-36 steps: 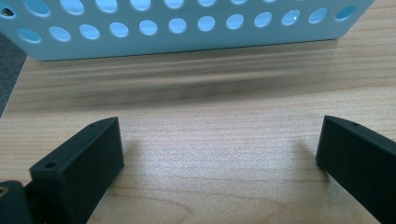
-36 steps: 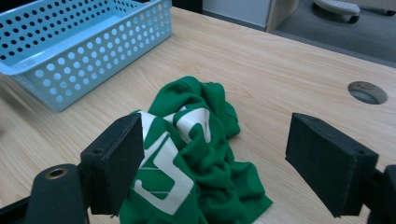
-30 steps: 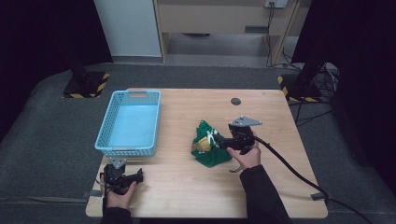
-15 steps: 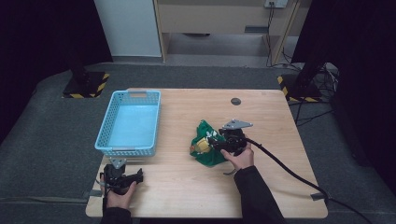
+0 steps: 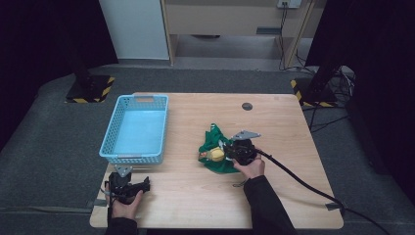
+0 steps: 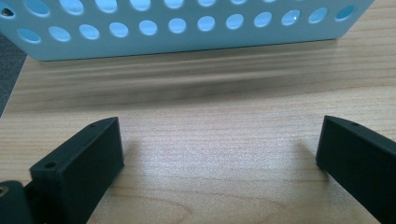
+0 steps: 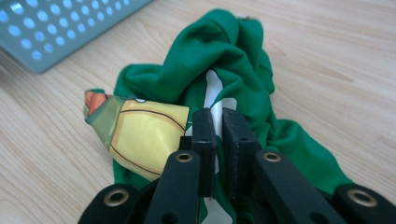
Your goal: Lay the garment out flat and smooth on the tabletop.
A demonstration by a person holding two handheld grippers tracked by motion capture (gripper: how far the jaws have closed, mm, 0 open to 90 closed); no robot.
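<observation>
We pinch the crumpled green cloth with a yellow picture [image 7: 154, 135] in our right gripper [image 7: 218, 122].

Near us, our left gripper [image 6: 219, 149] rests low on the pale wooden table [image 5: 195, 205], its jaws spread wide with nothing between them. In the middle of the table, our right gripper's jaws have just been closing and now squeeze a fold of the cloth. Farther off sits the light blue plastic basket with holes [image 5: 108, 147].
</observation>
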